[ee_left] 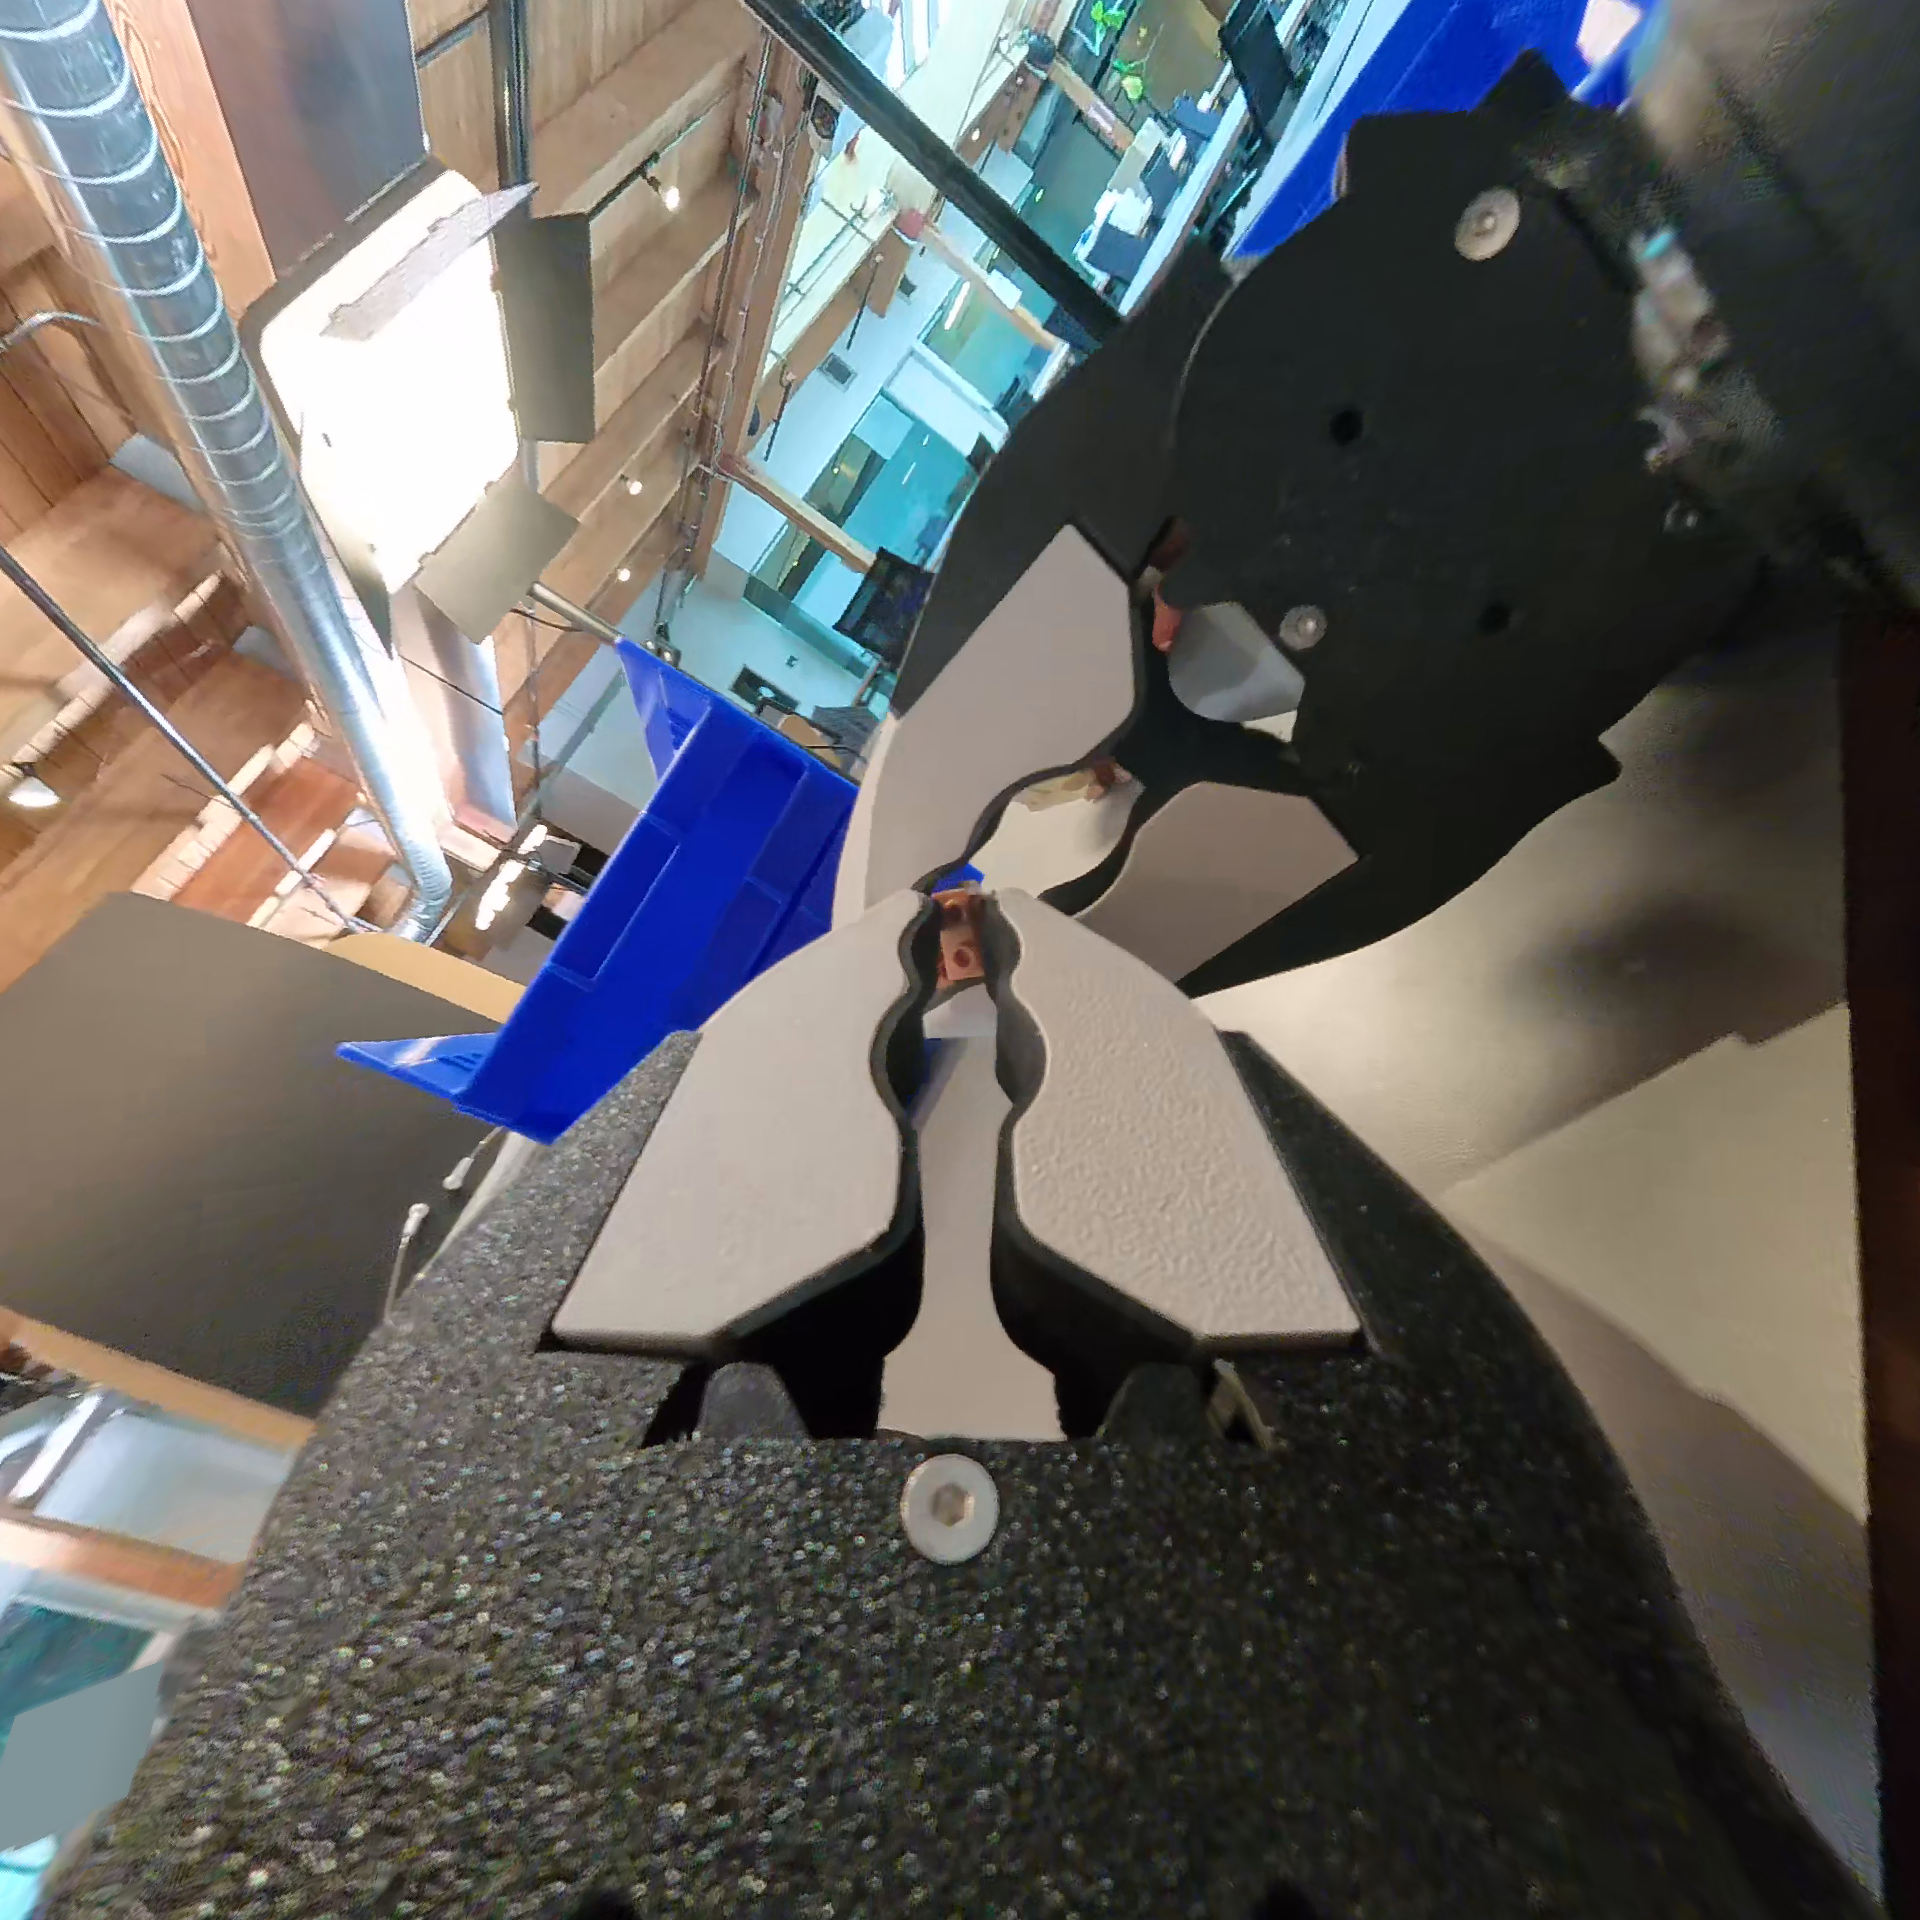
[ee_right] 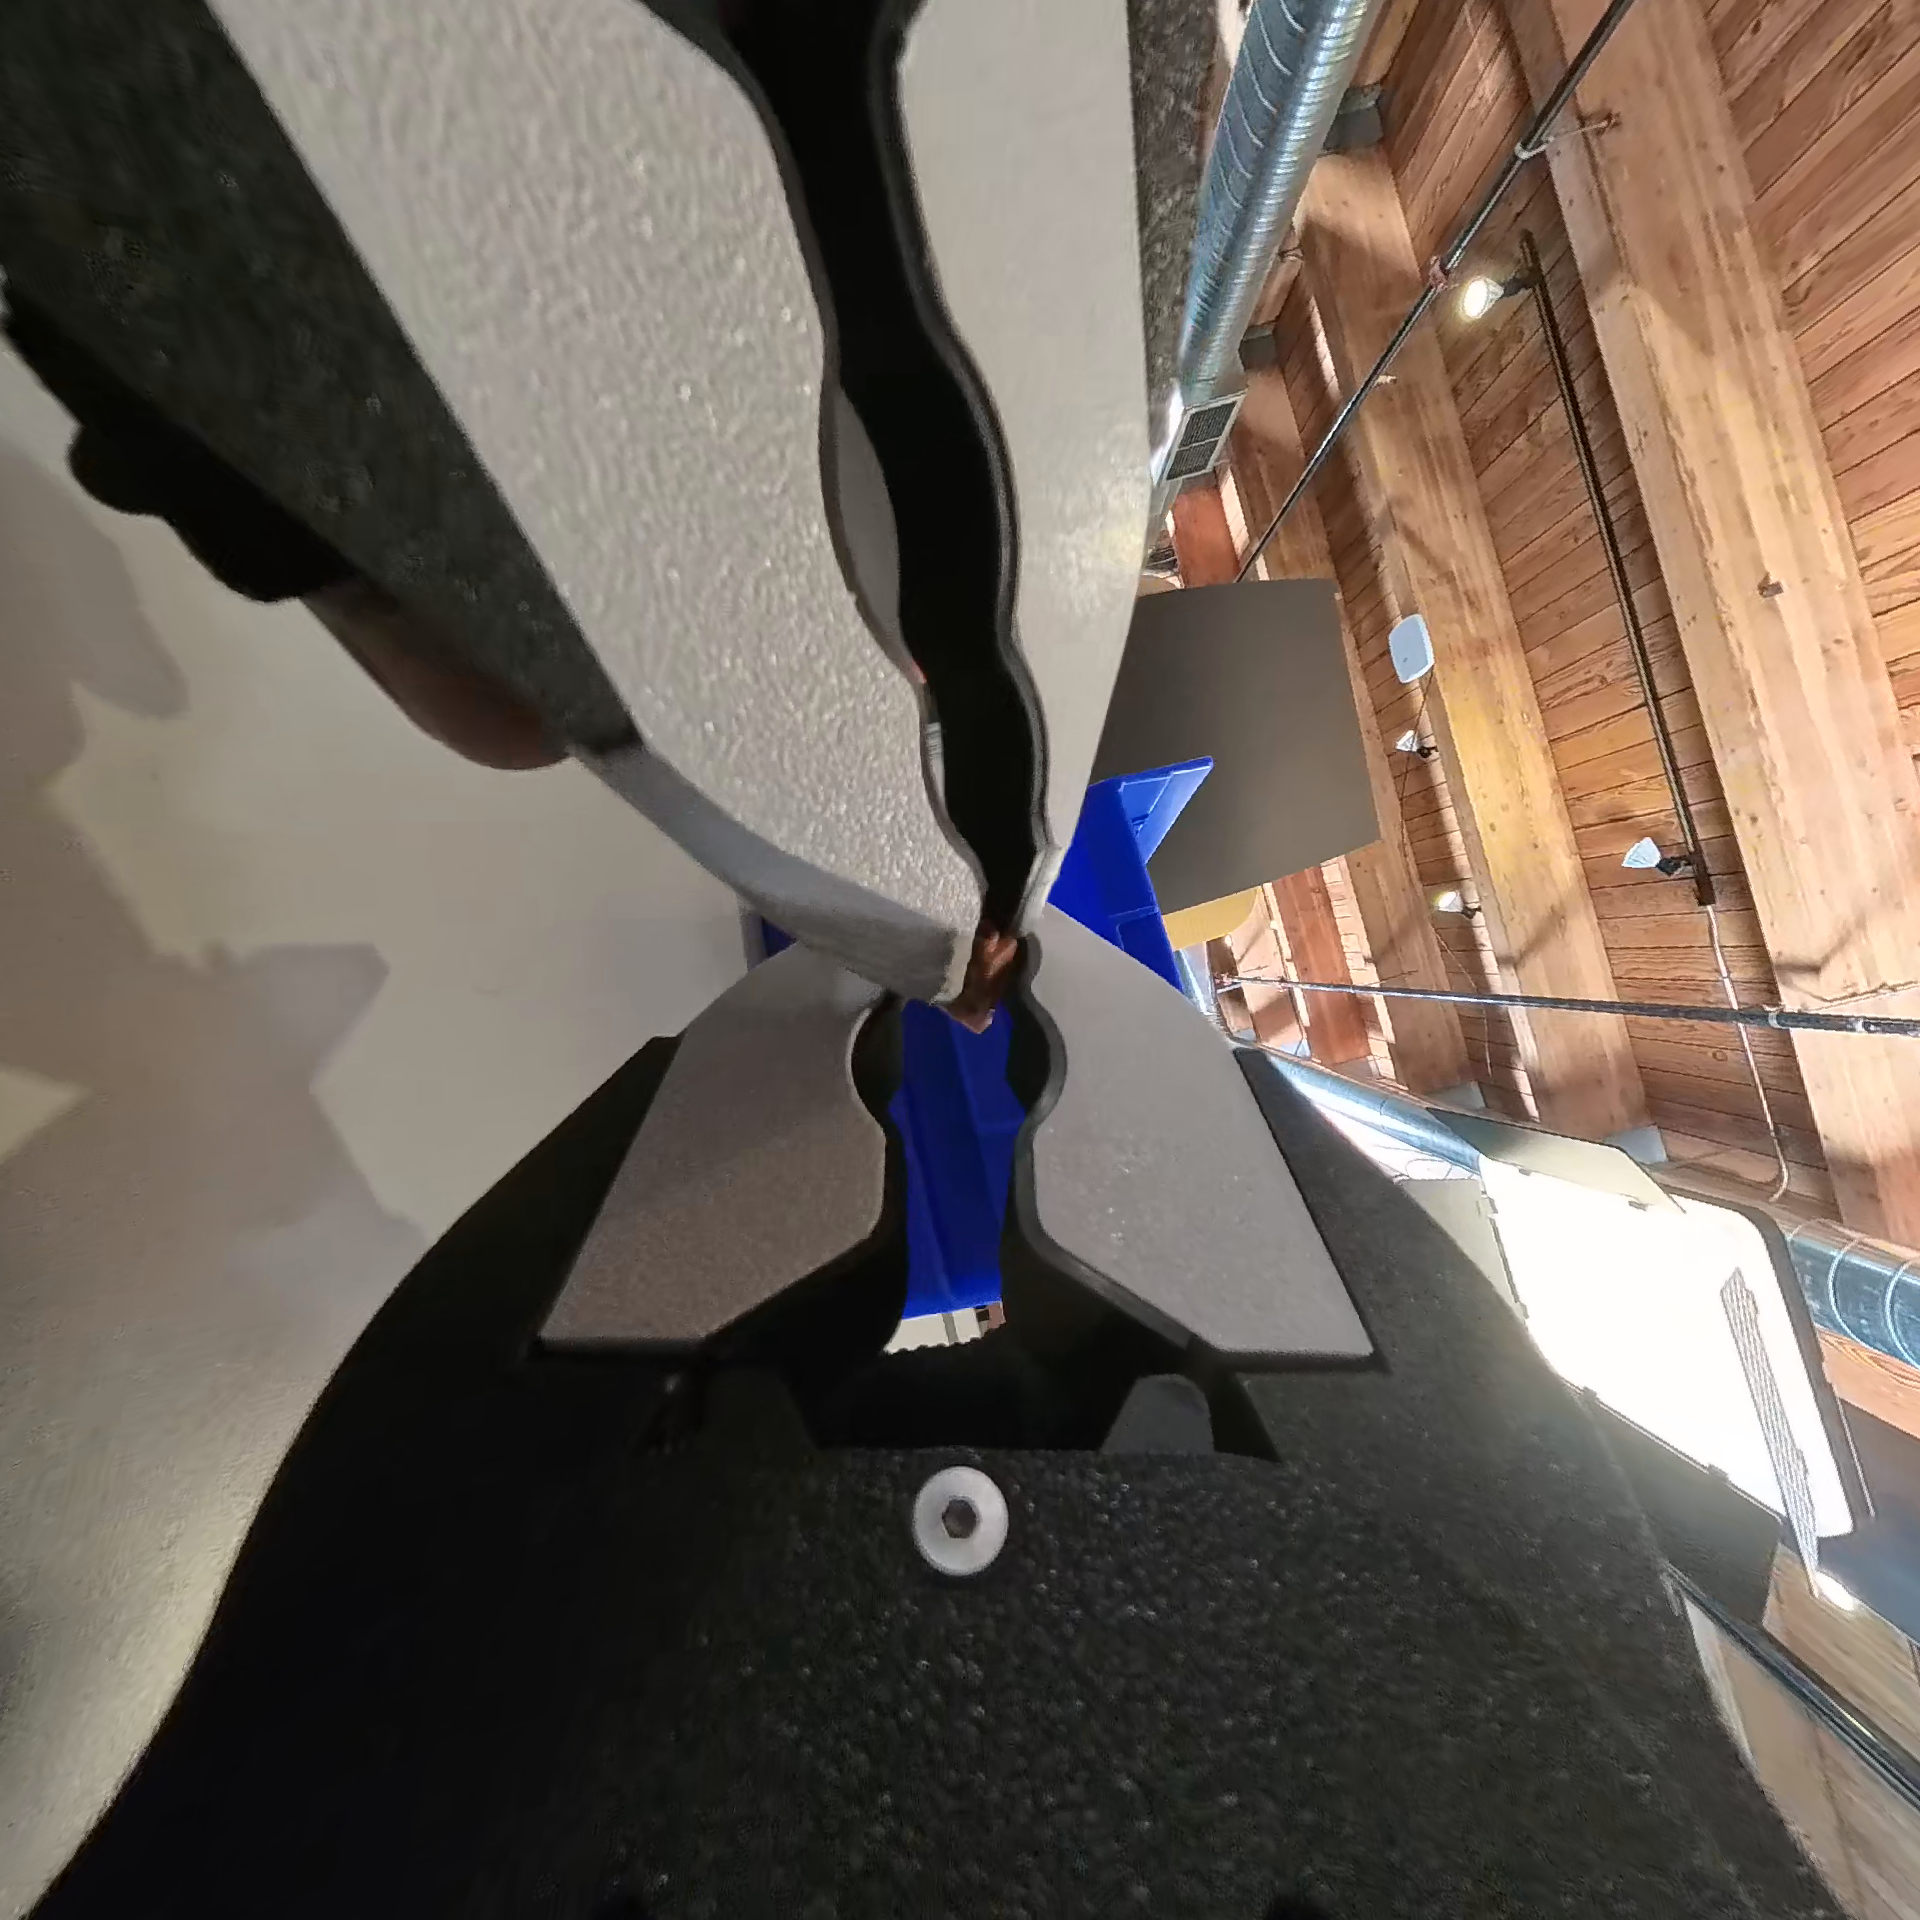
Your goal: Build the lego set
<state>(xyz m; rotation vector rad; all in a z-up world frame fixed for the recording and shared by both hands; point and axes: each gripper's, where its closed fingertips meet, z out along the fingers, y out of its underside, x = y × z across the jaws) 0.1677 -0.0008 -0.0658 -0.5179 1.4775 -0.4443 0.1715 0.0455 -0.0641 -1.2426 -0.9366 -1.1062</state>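
Note:
Both grippers are raised off the white table (ee_right: 312, 1039) and meet tip to tip. In the left wrist view my left gripper (ee_left: 958, 920) is shut on a small brown lego piece (ee_left: 958, 948) pinched at its fingertips. My right gripper (ee_left: 951, 883) comes in from the upper right and touches the same spot. A tan bit (ee_left: 1075, 787) shows in the gap between its fingers. In the right wrist view my right gripper (ee_right: 971, 982) is shut on a brown lego piece (ee_right: 985, 982). The left gripper (ee_right: 1003, 914) reaches down from above onto it. Whether it is one piece or two joined pieces is hidden.
A blue plastic bin (ee_left: 707, 904) stands behind the grippers and also shows in the right wrist view (ee_right: 1127, 862). A black panel (ee_left: 156, 1091) stands beside it. A bright studio light (ee_left: 395, 395) and a metal duct (ee_left: 208, 343) hang overhead under a wooden ceiling.

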